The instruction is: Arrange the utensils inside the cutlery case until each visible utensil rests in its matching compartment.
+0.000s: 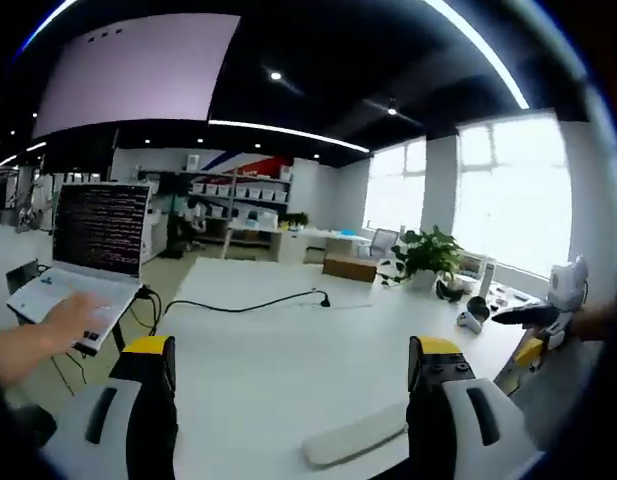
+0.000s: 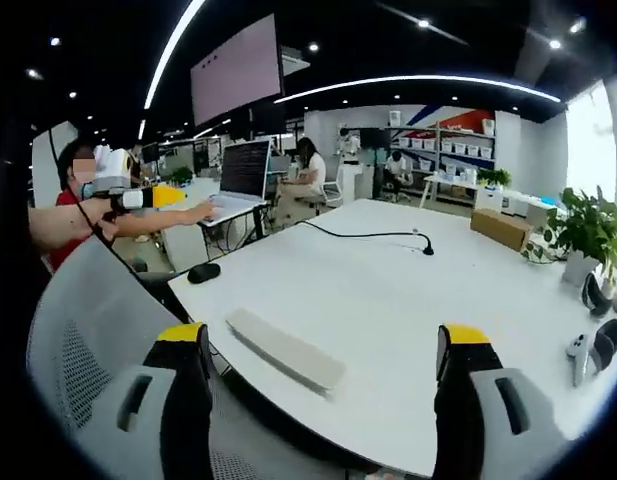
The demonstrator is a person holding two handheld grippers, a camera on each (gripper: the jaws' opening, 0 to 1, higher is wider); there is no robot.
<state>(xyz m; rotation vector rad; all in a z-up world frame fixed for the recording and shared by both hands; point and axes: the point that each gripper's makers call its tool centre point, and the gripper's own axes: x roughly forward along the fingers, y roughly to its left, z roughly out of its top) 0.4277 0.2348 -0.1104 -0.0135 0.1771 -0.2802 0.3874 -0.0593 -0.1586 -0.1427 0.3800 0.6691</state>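
Long pale grey cutlery case [image 2: 285, 351], closed on the white table [image 2: 408, 300], lying slantwise ahead of the right gripper [image 2: 328, 385]; jaws wide, empty.

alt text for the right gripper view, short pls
The open right claw hovers over a white table holding a flat grey keyboard, a black cable and a potted plant. At the table's far corner a person's hand rests on an open laptop.
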